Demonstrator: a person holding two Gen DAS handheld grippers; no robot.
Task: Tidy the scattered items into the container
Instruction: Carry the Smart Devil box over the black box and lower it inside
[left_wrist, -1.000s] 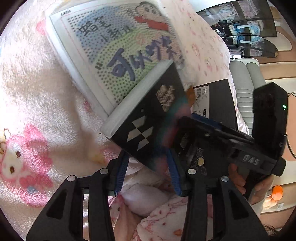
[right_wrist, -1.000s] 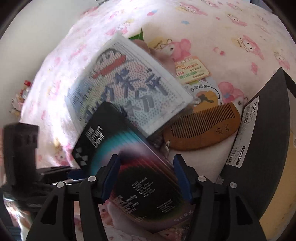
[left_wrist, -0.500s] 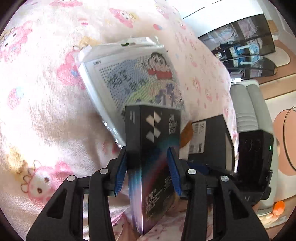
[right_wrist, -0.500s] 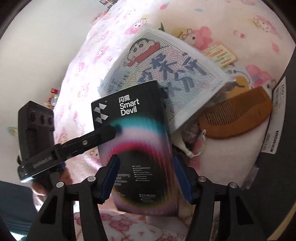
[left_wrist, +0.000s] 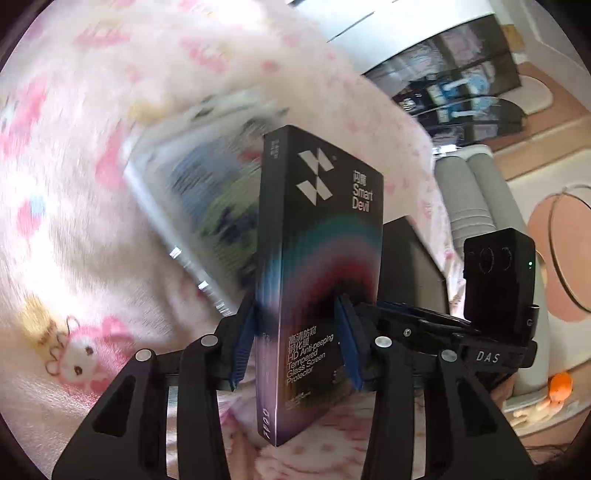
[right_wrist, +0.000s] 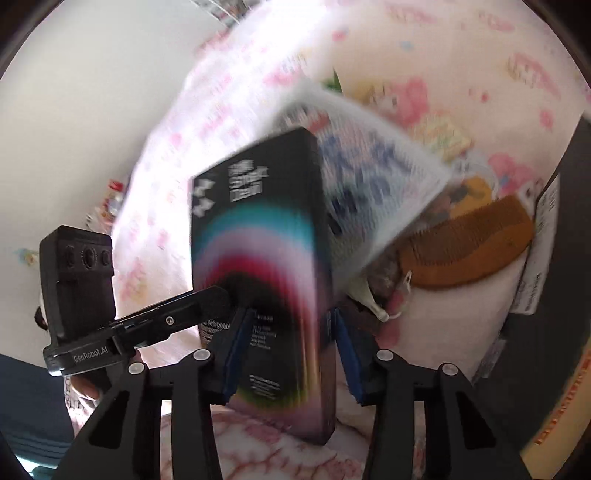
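Box (left_wrist: 317, 280) upright, clamped between both tools (left_wrist: 295, 343) (right_wrist: 284, 350)

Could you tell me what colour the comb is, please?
Brown, wood-like; the comb shows only in the right wrist view.

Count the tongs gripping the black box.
2. The left tongs clamp the black box across its narrow sides, low on its length; the right tongs clamp it from the other side, also low down. The box stands upright between them.
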